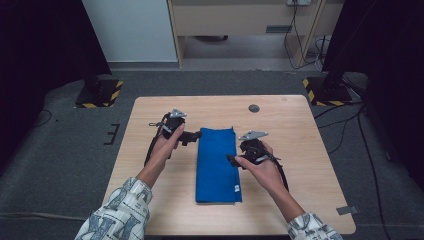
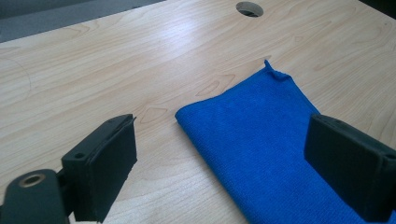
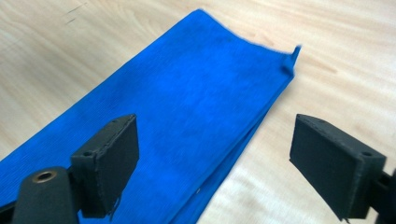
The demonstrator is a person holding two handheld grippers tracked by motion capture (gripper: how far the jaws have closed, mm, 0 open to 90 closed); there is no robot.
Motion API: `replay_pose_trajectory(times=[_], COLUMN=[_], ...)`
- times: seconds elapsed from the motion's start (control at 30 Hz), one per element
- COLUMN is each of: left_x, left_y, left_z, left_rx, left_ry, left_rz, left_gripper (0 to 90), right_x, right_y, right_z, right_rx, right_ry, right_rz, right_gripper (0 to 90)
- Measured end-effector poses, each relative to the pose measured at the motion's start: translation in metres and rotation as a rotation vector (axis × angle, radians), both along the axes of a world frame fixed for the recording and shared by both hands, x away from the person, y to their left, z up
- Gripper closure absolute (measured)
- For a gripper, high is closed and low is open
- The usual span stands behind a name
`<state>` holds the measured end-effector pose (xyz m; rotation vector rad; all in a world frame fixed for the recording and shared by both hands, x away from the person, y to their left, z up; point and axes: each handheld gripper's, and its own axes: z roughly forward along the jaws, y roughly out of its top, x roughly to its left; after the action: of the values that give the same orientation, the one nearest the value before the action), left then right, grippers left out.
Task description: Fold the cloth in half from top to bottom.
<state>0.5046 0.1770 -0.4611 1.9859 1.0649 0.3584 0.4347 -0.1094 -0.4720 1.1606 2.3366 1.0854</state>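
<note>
We hold the left hand-held gripper [image 1: 194,135] and right hand-held gripper [image 1: 231,159] wide and empty beside the folded blue cloth [image 1: 217,165], which lies mid-worktop [image 1: 300,150], likely to take its long edges.

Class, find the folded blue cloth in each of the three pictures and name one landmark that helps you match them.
High view: blue cloth, table centre, between the grippers.
Left gripper view: lower right.
Right gripper view: centre, running to lower left.
Shared landmark: its upturned corner tip.
</note>
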Motion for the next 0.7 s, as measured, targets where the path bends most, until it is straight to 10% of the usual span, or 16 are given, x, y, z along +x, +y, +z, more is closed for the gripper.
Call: replay_pose_trajectory(times=[0.7], left_x=[0.021], left_y=[0.000], left_z=[-0.027], left_rx=[0.031], left_ry=[0.031], left_rz=[0.029], left_gripper=[24.1], right_x=[0.093], right_y=[-0.005], right_z=[-0.014], right_rx=[-0.027], right_ry=[0.021], right_rz=[-0.059], right_gripper=[61.1])
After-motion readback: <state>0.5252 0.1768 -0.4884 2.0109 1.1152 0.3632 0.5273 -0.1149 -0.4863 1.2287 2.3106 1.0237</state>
